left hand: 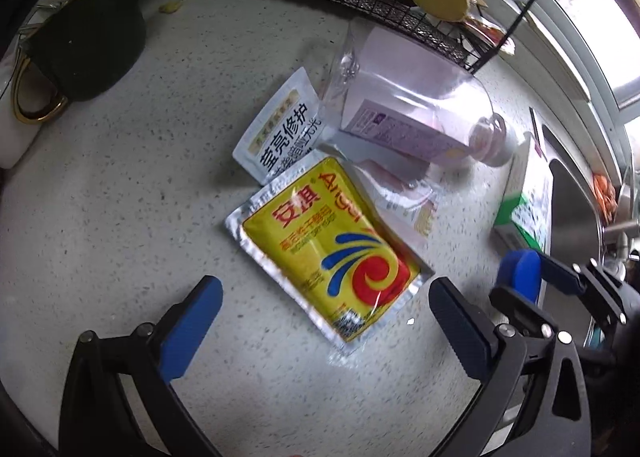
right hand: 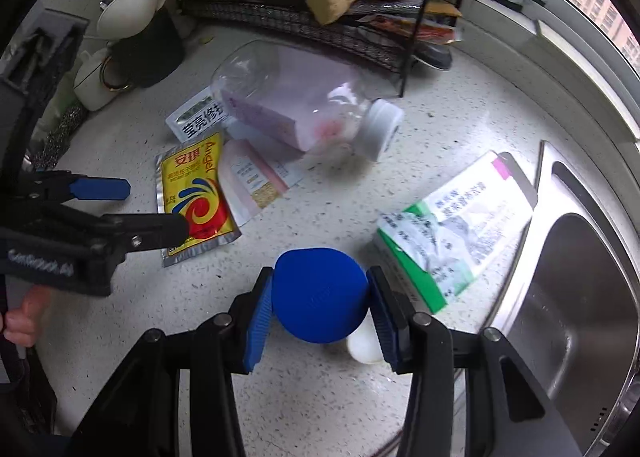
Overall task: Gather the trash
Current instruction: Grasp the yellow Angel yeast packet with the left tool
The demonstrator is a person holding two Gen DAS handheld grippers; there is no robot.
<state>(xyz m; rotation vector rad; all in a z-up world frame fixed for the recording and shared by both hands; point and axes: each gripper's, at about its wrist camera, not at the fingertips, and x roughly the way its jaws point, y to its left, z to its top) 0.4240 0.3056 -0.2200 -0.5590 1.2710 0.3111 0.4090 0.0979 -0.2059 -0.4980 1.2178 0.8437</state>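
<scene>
My left gripper is open and points down over a yellow foil packet that lies flat on the speckled counter; its pads do not touch it. My right gripper is shut on the blue cap of a small white bottle standing on the counter. Behind the packet lie a white sachet with black print, a pink leaflet and a clear plastic bottle on its side with a white cap. A torn green and white carton lies to the right, near the sink.
A black wire rack with food bags runs along the back. The steel sink is at the right edge. A dark holder with spoons and a white jug stand at the back left. A hand holds the left gripper's handle.
</scene>
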